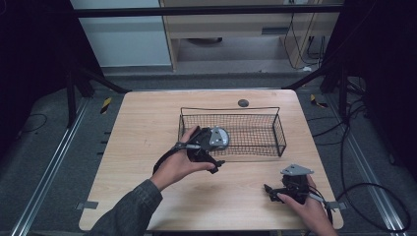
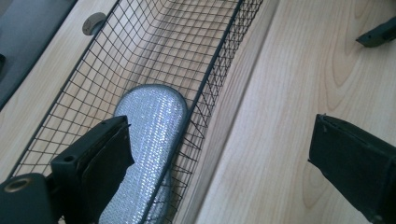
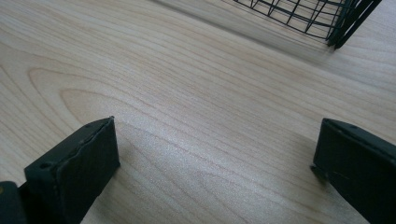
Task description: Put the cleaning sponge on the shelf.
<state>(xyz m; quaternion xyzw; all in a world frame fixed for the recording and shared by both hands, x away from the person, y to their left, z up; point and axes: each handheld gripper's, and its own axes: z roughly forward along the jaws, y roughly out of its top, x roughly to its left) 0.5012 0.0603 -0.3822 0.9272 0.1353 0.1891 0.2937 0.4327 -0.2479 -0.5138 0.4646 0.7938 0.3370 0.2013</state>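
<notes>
A black wire basket [image 1: 231, 109] stands on the wooden table [image 1: 147, 128], right of centre. In the left gripper view a silvery oval pad [image 2: 149, 135] lies inside the basket [image 2: 219, 60], leaning along its near wall. My left gripper [image 1: 211, 150] is at the basket's front left corner and stands open [image 2: 224, 154]; one jaw is over the pad, the other is outside the wire wall, and nothing is held. My right gripper [image 1: 269, 191] rests low near the table's front right, open [image 3: 215, 158] over bare wood.
A round grey plug [image 1: 243, 103] sits in the table behind the basket. The basket's corner [image 3: 327, 14] lies ahead of my right gripper. A jaw tip of the right gripper [image 2: 378, 32] shows far off in the left gripper view. Dark frame bars and cables surround the table.
</notes>
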